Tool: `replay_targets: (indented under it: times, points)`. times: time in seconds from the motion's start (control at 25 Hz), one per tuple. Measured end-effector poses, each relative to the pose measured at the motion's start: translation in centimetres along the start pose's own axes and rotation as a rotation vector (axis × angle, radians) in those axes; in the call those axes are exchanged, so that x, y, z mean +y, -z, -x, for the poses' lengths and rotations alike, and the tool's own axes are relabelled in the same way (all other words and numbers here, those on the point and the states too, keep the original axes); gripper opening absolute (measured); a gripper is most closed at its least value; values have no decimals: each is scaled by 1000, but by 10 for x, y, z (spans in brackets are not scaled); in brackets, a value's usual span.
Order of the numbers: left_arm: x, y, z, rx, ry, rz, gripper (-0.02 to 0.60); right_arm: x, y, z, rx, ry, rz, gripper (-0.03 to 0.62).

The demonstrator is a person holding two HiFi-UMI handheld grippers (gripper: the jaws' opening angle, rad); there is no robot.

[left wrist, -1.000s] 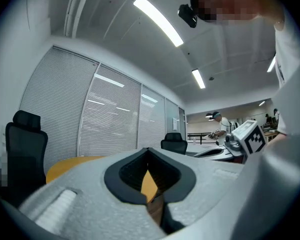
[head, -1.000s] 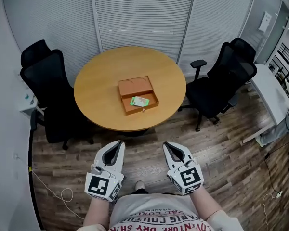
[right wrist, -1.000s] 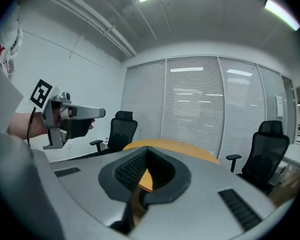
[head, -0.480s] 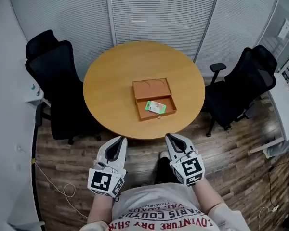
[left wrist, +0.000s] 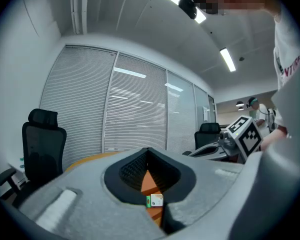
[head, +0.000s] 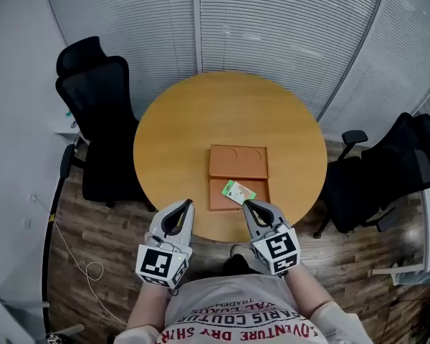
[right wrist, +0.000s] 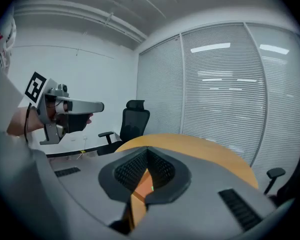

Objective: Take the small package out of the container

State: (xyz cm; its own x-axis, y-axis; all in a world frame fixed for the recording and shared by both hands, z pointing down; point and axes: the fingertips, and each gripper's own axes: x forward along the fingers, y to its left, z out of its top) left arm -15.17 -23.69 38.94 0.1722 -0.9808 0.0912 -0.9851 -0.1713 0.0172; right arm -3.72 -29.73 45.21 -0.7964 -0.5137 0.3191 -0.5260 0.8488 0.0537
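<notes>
An open orange-brown box [head: 238, 162] lies on the round wooden table [head: 179, 135], near its front edge. A small green and white package [head: 239, 191] rests in the box's near half. My left gripper [head: 189, 203] is shut and empty, its tip over the table's front edge, left of the box. Just in front of the package, my right gripper [head: 246, 204] is shut and empty too. In the left gripper view the package [left wrist: 155, 200] and box [left wrist: 149, 181] show through the gap behind the closed jaws. The right gripper view shows only a sliver of the box [right wrist: 140, 189].
Black office chairs stand at the table's left [head: 100, 113] and right [head: 387, 174]. A curved wall of blinds [head: 272, 27] runs behind the table. A white cable [head: 86, 271] lies on the wooden floor at the left.
The person has walked up to the table. Both grippers moved forward from over the floor to the table's near edge, and the box and package are now close in front of them.
</notes>
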Motion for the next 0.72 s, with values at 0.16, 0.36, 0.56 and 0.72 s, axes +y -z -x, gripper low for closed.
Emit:
replay_targets:
  times: [0.16,0.36,0.56,0.72]
  points:
    - [7,4,-48,15,-69,46,9,-31,22,-39,100,-119,32,8]
    - [22,20,-93,23,-123,52,11,-59,62,-82,272,-233,38,71]
    - [36,41,-111,44,-194,86,9,-59,118,-113,457,-367,36,160]
    - [57,53,-114,51,-237,101,9,-52,157,-136,559,-408,64,205]
